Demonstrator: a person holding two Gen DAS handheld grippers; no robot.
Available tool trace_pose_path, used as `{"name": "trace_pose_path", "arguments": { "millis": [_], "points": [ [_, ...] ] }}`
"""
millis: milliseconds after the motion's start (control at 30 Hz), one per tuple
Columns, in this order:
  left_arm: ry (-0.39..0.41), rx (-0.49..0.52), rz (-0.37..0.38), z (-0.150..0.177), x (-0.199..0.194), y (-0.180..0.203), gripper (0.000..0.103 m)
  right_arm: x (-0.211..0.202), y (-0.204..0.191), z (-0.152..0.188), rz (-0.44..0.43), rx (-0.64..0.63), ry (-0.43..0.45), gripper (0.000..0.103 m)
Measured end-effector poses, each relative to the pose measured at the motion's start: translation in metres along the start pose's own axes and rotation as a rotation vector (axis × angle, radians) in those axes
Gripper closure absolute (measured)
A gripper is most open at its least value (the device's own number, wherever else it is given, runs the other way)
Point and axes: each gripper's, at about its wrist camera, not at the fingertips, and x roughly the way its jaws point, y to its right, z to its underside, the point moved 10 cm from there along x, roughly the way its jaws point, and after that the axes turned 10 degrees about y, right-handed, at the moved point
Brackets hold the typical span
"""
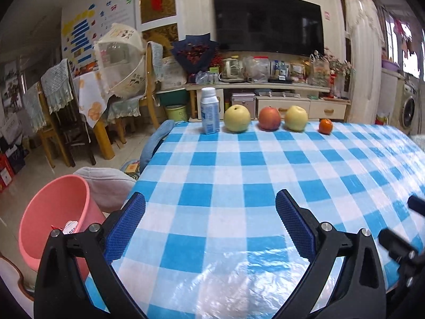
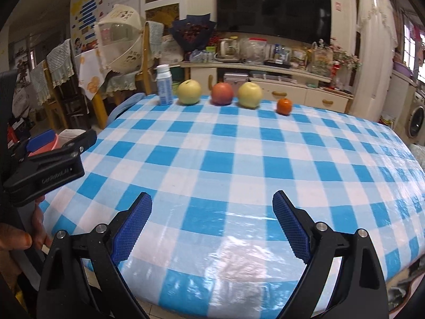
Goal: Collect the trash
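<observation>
Left gripper (image 1: 209,218) and right gripper (image 2: 212,218): jaws being held wide, empty, above the desk (image 1: 239,180). Bottle (image 1: 209,111), far edge, is being targeted; reaching, then pink bin (image 1: 53,212).

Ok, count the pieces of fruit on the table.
4, in a row at the table's far edge: yellow pear beside the bottle, red apple, second yellow pear, small orange rightmost.

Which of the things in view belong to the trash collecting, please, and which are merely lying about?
For the job: white bottle; pink bin; left gripper and right gripper, both open.

Lying about: two yellow pears; red apple; orange.
</observation>
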Motion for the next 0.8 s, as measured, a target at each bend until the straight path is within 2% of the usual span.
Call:
{"name": "trace_pose_path", "arguments": {
  "millis": [400, 700, 800],
  "points": [
    [0.007, 0.091, 0.011, 0.002, -0.023, 0.034, 0.004, -0.031, 0.041, 0.001, 0.094, 0.015, 0.058, 0.012],
    [-0.003, -0.022, 0.059, 0.001, -0.029, 0.031, 0.004, -0.041, 0.048, -0.002, 0.116, 0.01, 0.087, 0.012],
    [0.0, -0.034, 0.048, 0.001, -0.029, 0.028, 0.004, -0.043, 0.048, -0.003, 0.119, 0.005, 0.096, 0.012]
  ]
}}
